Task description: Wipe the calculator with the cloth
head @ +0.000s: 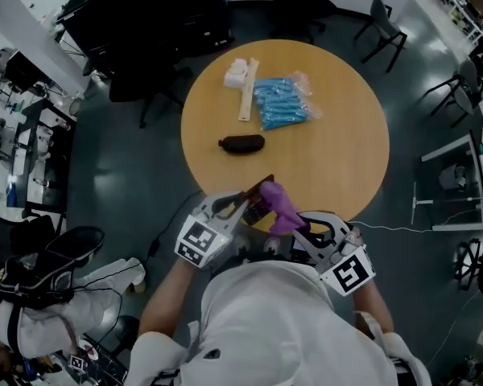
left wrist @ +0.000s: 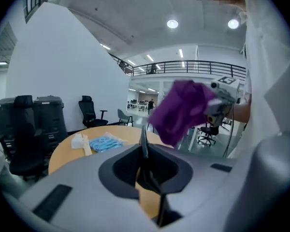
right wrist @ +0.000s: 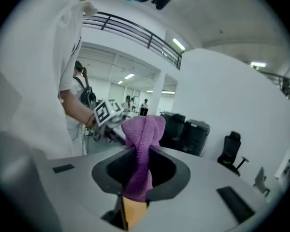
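Calculator (left wrist: 144, 144) sits in my left gripper (head: 237, 209), whose jaws are closed on its lower end, so my left gripper view sees it edge-on as a thin dark blade rising straight out of the jaws. It is lifted off the tabletop (head: 338, 159), over the near rim and close in front of my chest. From the head view its long axis slants from lower left up to upper right, with the free end pointing toward my other hand. My right gripper (head: 299, 225) has its jaws pinched on the purple cloth (right wrist: 144, 144), and a bunched wad of it stands up past the tips. The relation that matters is that the wad lies to the right of the calculator's free end, and slightly above it as my left gripper view sees it. It is just beside that end, and I cannot tell whether it touches. The right gripper view looks across at the left gripper's marker cube, so the two grippers are angled toward each other. My judgement is that the right hand does the wiping, drawing the wad along the slanted long axis down toward the left jaws, while the left hand only steadies. The key face would have to be turned toward the cloth, not the edge. A black pouch (head: 241, 144) and a blue packet (head: 280, 103) lie well away on the tabletop.
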{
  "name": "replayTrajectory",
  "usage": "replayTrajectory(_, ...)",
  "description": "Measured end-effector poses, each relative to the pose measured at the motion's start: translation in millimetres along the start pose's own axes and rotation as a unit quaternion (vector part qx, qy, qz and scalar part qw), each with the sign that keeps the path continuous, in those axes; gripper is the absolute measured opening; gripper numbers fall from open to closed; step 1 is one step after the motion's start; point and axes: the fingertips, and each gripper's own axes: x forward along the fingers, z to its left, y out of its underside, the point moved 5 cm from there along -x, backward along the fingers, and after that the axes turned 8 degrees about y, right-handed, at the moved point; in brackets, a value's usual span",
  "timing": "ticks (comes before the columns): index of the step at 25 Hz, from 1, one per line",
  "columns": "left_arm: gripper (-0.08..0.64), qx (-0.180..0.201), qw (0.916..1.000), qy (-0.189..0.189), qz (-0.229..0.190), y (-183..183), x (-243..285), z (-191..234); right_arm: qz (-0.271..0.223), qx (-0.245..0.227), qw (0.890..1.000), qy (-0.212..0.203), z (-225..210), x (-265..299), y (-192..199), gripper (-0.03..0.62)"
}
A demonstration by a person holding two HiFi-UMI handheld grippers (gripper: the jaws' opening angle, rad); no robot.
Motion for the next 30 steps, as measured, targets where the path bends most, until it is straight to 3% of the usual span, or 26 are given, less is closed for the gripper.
replayTrajectory(2, 0.051, -0.001, 0.9999, 0.016, 0.004, 2, 5, -9, -0.027, -0.059, 0.997, 0.042, -10, 4, -23, 0.076)
replayTrajectory(4, 0.051, 0.001, 0.9995, 0.031, 0.001, -3, 9, -19, -0.025, -0.148, 0.988, 0.047, -8, 16, -31, 0.076)
replayTrajectory(6, 0.051, 0.013, 0.9989, 0.045, -0.003, -11, 12, -29, -0.010, -0.198, 0.980, 0.017, 5, 33, -26, 0.075)
replayTrajectory(9, 0.051, 0.037, 0.9977, 0.056, -0.004, -21, 14, -41, 0.006, -0.215, 0.976, -0.030, 28, 47, -17, 0.075)
replayTrajectory(12, 0.051, 0.034, 0.9974, 0.063, -0.010, -21, 9, -45, 0.017, -0.211, 0.977, -0.038, 36, 48, -13, 0.075)
replayTrajectory(19, 0.051, 0.031, 0.9971, 0.062, -0.032, -22, -4, -46, 0.048, -0.185, 0.981, 0.005, 14, 39, 8, 0.076)
replayTrajectory(27, 0.049, 0.041, 0.9953, 0.051, -0.071, -35, -15, -44, 0.058, -0.096, 0.993, 0.036, -3, 25, 27, 0.075)
replayTrajectory(30, 0.049, 0.015, 0.9948, 0.047, -0.090, -42, -19, -45, 0.053, -0.050, 0.997, 0.039, -7, 21, 32, 0.075)
